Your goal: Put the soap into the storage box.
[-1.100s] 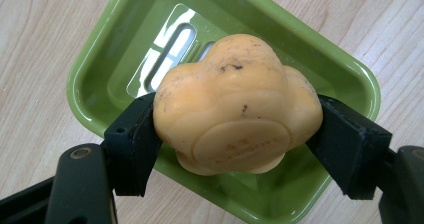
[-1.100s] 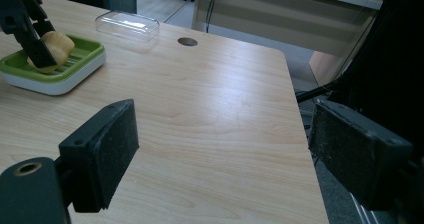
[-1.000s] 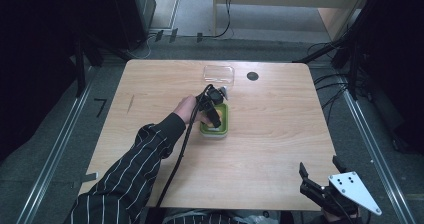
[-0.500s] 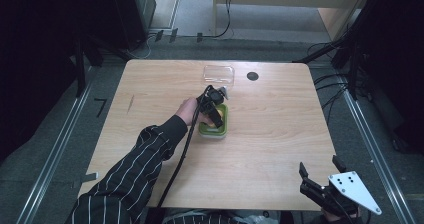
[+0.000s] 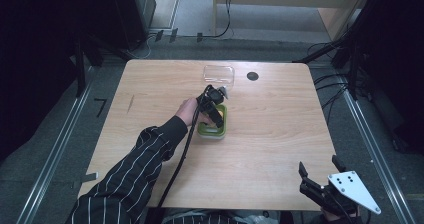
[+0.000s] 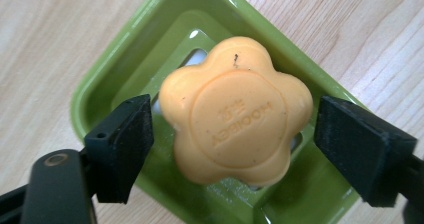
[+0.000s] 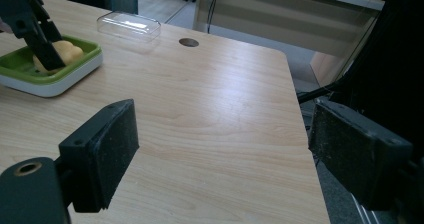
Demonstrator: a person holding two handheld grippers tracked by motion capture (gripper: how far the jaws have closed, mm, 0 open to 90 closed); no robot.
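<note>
- Orange soap, flower-shaped, lies in the green dish, roughly centred on the dish's slotted floor.
- Left gripper hangs straight over the dish; its jaws have just been opening. Soap sits between them, with a visible gap on each side, so no pad presses on it.
- Read: soap is placed in the dish and just released. That step looks done.
- Clear lid lies on the table just beyond the dish, apart from it, toward the far edge. Dark round hole in the table is beside the lid, further from the dish.
- Right gripper is well away from the dish, at the near table edge, jaws wide apart with nothing between them. Looks idle.
- Likely left to do: lift the left gripper clear of the dish, then probably fit the lid over it, if closing the box is the goal.
- Risk: lid is clear and smooth, may slip in the pads; dish could slide on the wood while capping.
</note>
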